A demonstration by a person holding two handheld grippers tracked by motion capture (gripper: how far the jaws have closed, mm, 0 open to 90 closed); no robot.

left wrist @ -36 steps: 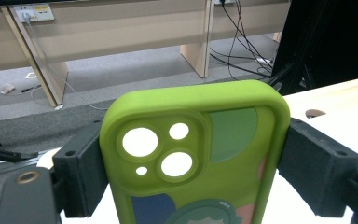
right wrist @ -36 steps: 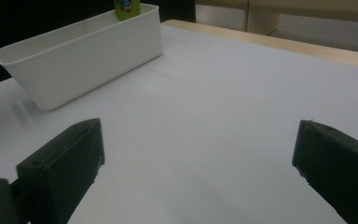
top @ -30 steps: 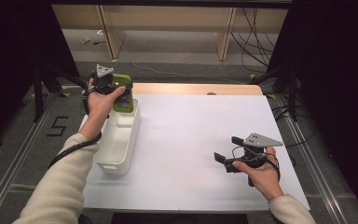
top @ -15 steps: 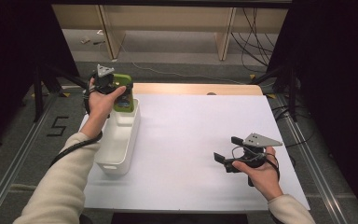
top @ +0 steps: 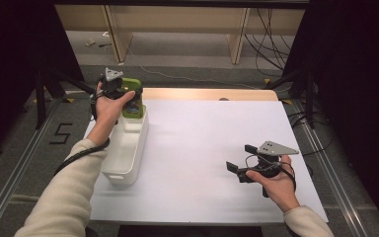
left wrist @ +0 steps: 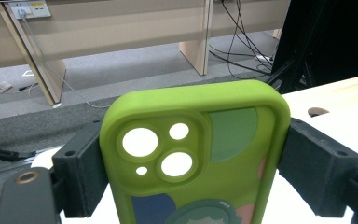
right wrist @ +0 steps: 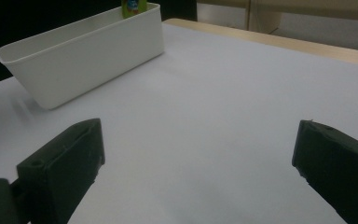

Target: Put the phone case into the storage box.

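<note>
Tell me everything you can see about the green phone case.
The green phone case looks like soft, matte rubbery plastic, with a raised camera block pierced by four round holes and a cartoon print in green, blue and pink patches. It stands upright, clamped at its side edges between the left gripper fingers, held over the far end of the white bin.

Cream sleeves [top: 61, 197], black fingers [right wrist: 63, 163] w/ screw holes, prob. grey top plates.
</note>
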